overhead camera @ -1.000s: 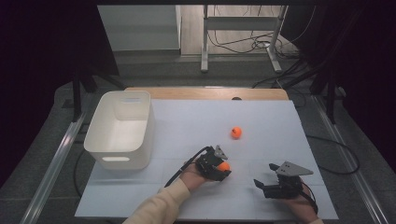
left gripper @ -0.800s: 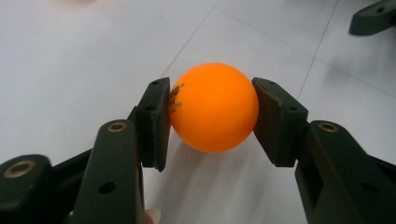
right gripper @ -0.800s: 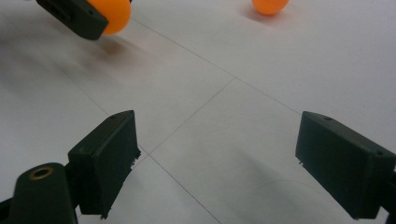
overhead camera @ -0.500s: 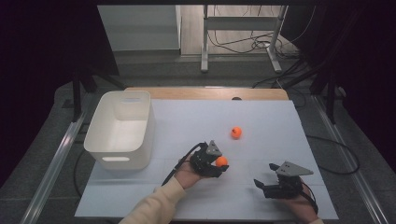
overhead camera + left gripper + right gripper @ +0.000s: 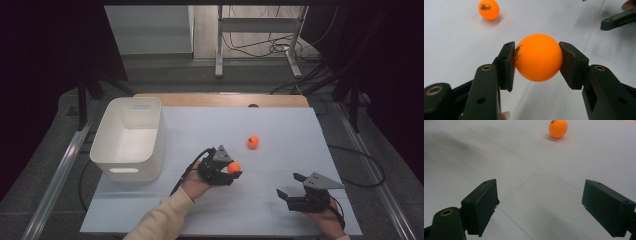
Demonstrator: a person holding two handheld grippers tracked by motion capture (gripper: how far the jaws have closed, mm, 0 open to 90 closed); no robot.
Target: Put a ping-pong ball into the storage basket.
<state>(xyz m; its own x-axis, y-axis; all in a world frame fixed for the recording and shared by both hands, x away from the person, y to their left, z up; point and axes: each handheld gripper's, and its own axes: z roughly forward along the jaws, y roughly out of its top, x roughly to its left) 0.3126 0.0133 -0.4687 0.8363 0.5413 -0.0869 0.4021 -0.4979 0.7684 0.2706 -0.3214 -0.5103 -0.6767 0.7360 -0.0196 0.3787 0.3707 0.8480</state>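
Orange ball [image 5: 538,57]: I am pinching it between the left gripper's [image 5: 226,170] fingers above the desk's [image 5: 280,130] near-middle; the right gripper [image 5: 296,186] is idling open-fingered near the near right corner. Being smooth and round, the ball is risking squirting free toward the bin [image 5: 131,139].

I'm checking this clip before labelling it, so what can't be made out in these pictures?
- Print on the held ball: left gripper view, half covered by the left gripper's pad.
- Print on the loose ball: high view, too small; blurred in both gripper views.
- Bin floor: high view, near wall hides part.
- Right gripper hand: cut by the bottom edge.
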